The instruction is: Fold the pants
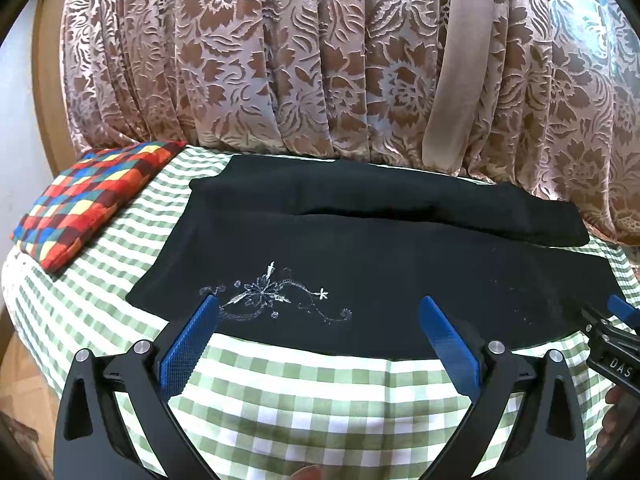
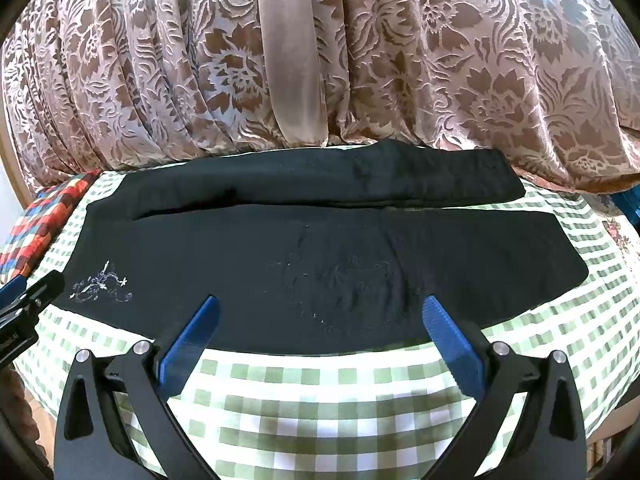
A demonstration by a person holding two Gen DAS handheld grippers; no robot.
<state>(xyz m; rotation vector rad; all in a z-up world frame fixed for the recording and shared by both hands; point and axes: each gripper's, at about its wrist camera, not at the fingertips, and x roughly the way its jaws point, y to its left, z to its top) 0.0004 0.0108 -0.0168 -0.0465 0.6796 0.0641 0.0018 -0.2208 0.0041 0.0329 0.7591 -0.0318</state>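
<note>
Pants: black pants (image 1: pixel 360 256) lie flat across the bench, on the green checked cloth (image 1: pixel 304 396); one long strip lies at the far edge against the curtain (image 1: pixel 256 60), the wider strip nearer you, its hem close to the near edge.
Embroidery: white flower stitching (image 1: pixel 272 296) sits on the near strip towards the left edge of the bench.
Left claw: your left claw (image 1: pixel 318 320) stands wide open and holds nothing; its tips hover at the near hem, beside the stitching.
Right claw: your right claw (image 2: pixel 320 318) is likewise spread wide and empty, over the near hem further right.
Neighbour: a patchwork cushion (image 1: pixel 92 204) lies at the far left corner, just clear of the pants.
Risk 1: pinch too deep and you likely catch the checked cloth with the hem; lifting would then drag the cover.
Risk 2: the fabric looks thin and limp, so a shallow bite may take one layer only and the fold would skew.
Risk 3: uneven lift between your two hands would probably twist the strip.
Risk 4: a sweep towards the far edge could snag the curtain.
</note>
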